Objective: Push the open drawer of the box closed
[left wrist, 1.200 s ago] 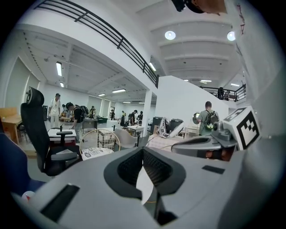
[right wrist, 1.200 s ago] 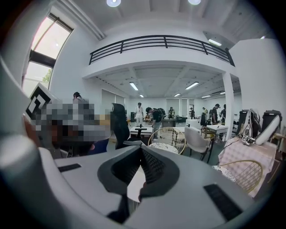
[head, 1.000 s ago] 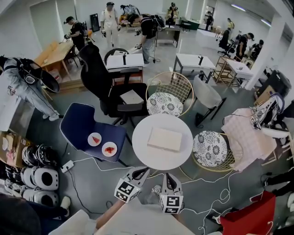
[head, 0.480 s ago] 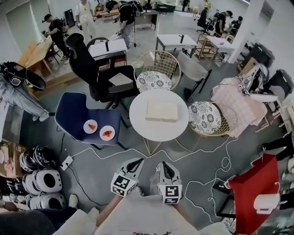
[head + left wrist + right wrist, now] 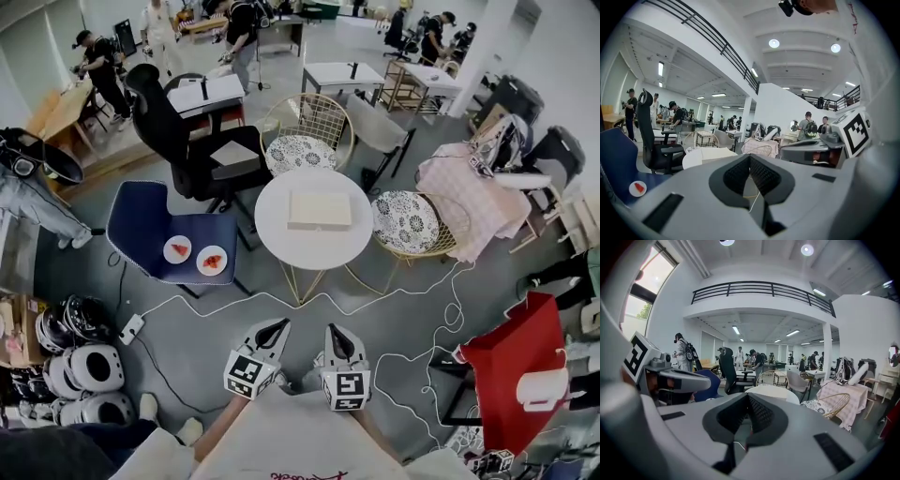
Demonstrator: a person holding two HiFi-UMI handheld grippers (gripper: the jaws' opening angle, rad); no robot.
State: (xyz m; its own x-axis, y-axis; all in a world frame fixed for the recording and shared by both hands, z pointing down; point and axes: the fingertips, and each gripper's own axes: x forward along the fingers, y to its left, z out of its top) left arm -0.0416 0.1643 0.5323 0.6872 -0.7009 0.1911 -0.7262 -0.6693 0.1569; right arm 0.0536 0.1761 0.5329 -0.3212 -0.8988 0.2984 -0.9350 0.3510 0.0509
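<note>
Head view: left gripper (image 5: pixel 276 326) and right gripper (image 5: pixel 334 332) hung well short of the round table (image 5: pixel 281 246), which had shifted up-frame. The box (image 5: pixel 319 210), pale and flat, lay mid-table; whether its drawer stood out was too small to tell. Left gripper view: fingers pressed together, empty; table and box had newly appeared ahead, suggesting an approach. Right gripper view: fingers likewise together, empty.

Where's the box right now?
In the head view, the box lies on the round white table, just above frame centre, between the blue chair at left and the patterned wire chair at right.
</note>
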